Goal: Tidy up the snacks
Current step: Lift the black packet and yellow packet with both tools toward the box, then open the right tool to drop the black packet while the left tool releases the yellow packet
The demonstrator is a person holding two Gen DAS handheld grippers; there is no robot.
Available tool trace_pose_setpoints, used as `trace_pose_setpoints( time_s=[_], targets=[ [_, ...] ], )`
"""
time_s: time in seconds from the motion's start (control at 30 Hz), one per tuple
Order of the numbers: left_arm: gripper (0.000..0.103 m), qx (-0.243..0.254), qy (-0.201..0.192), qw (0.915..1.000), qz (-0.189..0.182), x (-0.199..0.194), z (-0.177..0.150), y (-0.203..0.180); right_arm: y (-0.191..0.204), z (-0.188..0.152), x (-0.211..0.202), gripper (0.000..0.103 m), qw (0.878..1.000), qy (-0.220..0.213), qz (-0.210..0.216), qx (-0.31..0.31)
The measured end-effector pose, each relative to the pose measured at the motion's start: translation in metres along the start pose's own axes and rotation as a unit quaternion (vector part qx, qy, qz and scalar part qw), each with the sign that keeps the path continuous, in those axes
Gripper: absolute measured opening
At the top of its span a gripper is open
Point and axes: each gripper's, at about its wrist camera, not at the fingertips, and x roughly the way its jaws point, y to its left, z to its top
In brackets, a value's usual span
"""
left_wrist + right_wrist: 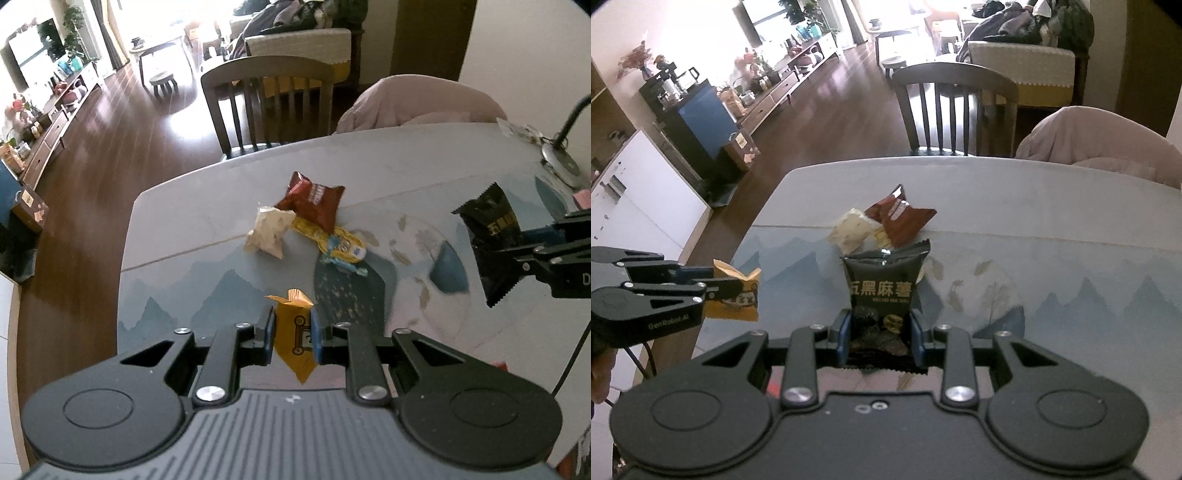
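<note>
My left gripper (291, 334) is clamped on a yellow snack packet (295, 332), my right gripper (881, 332) on a black snack packet (881, 291), both held above the table (184, 229). At twelve o'clock three more snacks lie piled. Each grip catches only the slippery wrapper, so I judge a jolt could drop either packet.

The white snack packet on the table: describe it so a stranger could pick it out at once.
Start at the grey table with the mountain-print mat and look in front of the wooden slat-back chair, where a small heap of snacks lies. The crumpled white translucent packet sits at the heap's left edge, touching the dark red foil bag. It is the only pale, unprinted wrapper there.
</note>
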Motion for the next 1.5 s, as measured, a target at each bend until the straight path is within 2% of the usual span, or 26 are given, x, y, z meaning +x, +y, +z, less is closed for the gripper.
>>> trace_pose_setpoints(
  time_s=[0.3, 0.73, 1.03, 1.5],
  targets=[
    [0.019, 0.008, 0.012, 0.9998, -0.014, -0.032, -0.042, -0.008, 0.024, -0.036, -0.021, 0.031, 1.0, 0.008, 0.016, -0.01],
    [0.019, 0.002, 0.048, 0.9987, -0.019, -0.038, -0.106, -0.013, 0.055, -0.089, -0.018, 0.031, 0.998, 0.048, 0.035, -0.021],
    [0.019, -0.004, 0.072, 0.9972, -0.021, -0.025, -0.144, -0.015, 0.072, -0.126, 0.008, 0.031, 0.995, 0.084, 0.042, -0.021],
    [0.019, 0.005, 0.121, 0.9926, -0.012, 0.019, -0.17, -0.03, 0.072, -0.158, 0.057, 0.031, 0.99, 0.135, 0.035, 0.001]
  ],
)
